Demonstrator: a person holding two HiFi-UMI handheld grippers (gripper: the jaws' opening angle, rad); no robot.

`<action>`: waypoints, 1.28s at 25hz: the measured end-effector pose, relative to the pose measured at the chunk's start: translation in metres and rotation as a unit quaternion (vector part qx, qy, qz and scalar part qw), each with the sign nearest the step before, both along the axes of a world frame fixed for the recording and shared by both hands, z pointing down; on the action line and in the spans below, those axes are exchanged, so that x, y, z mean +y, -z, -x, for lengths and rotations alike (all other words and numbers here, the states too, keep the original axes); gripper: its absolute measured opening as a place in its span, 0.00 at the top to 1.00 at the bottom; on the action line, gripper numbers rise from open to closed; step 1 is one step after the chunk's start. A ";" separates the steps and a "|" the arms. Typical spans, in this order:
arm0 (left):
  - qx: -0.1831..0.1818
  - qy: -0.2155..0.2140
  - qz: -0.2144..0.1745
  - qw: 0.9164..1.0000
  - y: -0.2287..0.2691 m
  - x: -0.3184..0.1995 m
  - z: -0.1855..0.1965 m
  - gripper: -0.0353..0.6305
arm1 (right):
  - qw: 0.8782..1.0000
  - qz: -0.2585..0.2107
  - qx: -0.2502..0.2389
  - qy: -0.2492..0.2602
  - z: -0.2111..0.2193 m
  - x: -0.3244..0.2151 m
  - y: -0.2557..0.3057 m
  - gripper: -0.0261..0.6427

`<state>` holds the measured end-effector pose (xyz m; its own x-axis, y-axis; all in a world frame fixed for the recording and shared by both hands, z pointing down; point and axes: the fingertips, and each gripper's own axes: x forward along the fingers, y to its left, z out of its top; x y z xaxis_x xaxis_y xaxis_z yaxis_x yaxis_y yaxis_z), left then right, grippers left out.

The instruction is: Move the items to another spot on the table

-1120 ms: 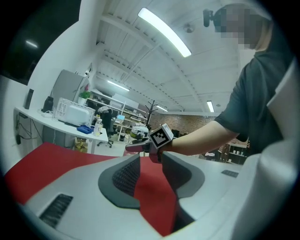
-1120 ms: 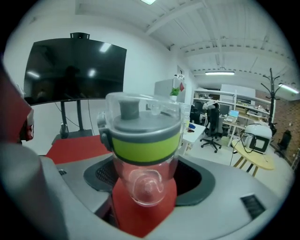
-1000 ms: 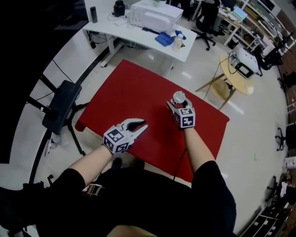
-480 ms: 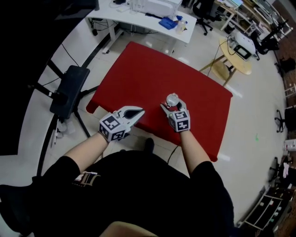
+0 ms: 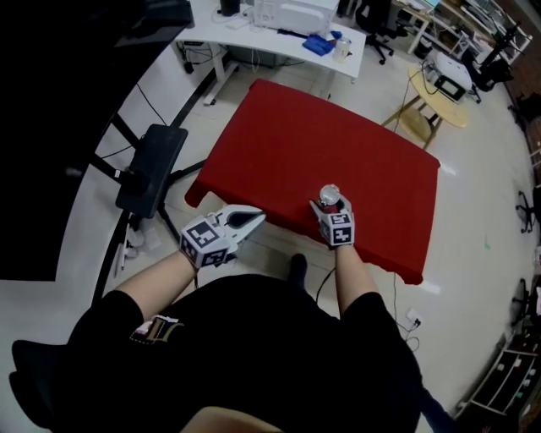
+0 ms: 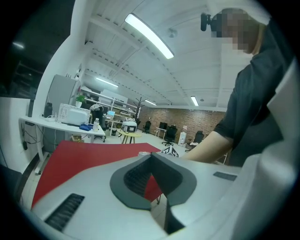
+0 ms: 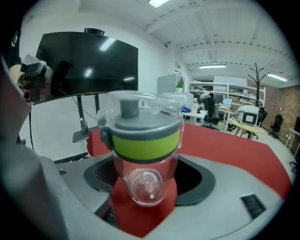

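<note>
Right gripper view has the right gripper (image 7: 146, 190) standing wide, its pads closed on the clear body of a small bottle (image 7: 143, 140) whose lime band and grey lid rise above the jaws. It looks empty, so probably light and stiff, though the smooth plastic may slip; the hold belongs low on the body under the band, never on the flip lid. Beneath the jaws lies the red table (image 7: 234, 145), its near edge close behind them. Off to their left, the left gripper (image 6: 152, 158) has its jaws pressed together on nothing, past that edge. Beyond: pale glossy floor (image 5: 482, 194), a white desk (image 5: 262, 35), a round wooden table (image 5: 431, 106), office chairs (image 5: 376, 17), a far brick wall (image 6: 168, 117)
</note>
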<state>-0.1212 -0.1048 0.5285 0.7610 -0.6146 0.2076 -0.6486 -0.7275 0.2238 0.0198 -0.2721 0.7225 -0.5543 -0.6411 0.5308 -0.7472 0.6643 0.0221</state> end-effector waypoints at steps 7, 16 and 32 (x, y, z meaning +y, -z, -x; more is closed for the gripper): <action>0.007 0.020 -0.008 1.000 -0.005 -0.004 0.010 0.95 | 1.000 0.024 -0.005 0.000 0.000 -0.001 -0.010 0.42; 0.046 -0.008 -0.018 0.999 0.038 0.014 0.013 0.95 | 0.997 0.021 -0.068 -0.029 -0.045 0.098 0.060 0.39; 0.026 -0.076 -0.084 0.993 0.108 0.116 -0.159 0.95 | 0.958 -0.059 -0.246 0.137 -0.155 0.309 0.299 0.86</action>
